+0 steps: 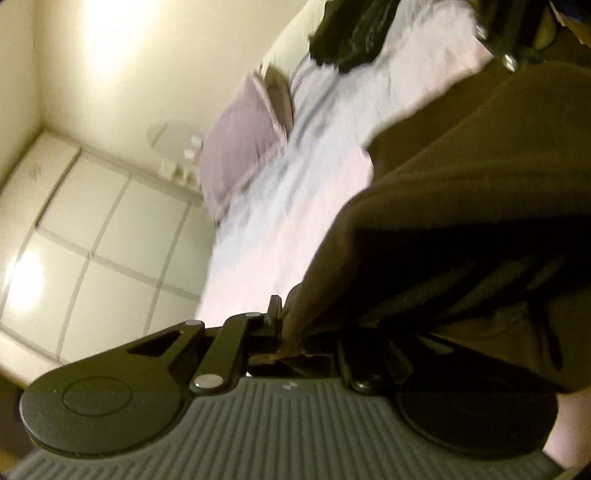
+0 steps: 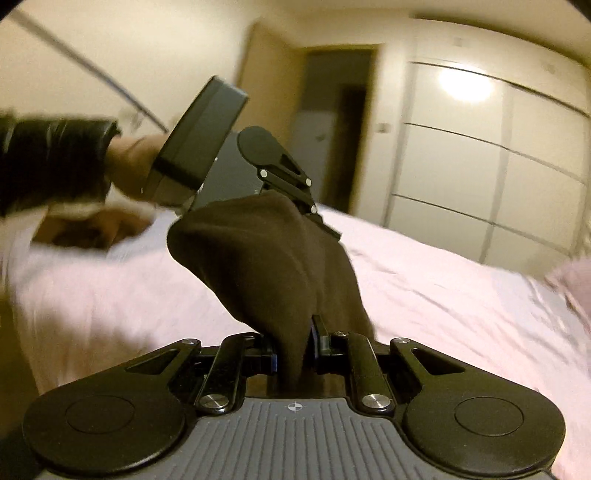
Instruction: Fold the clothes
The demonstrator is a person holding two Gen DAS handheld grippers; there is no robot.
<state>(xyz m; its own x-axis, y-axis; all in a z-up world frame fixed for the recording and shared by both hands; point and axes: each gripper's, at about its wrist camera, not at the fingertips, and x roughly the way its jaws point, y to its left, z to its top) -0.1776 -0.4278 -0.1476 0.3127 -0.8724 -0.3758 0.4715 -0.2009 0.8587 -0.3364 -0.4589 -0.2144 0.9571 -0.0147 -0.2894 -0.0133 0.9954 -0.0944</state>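
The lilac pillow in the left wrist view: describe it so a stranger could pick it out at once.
Start from the bed, covered in a pale pink sheet that runs diagonally through the left wrist view. Follow it to the end by the cream wall, where the lilac pillow lies. It is the only lilac, trimmed cushion there, unlike the dark brown garment held in the left tool and the black clothing further along.

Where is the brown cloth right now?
The brown garment is held up above the pink bed sheet, pinched between the right gripper and the left gripper.
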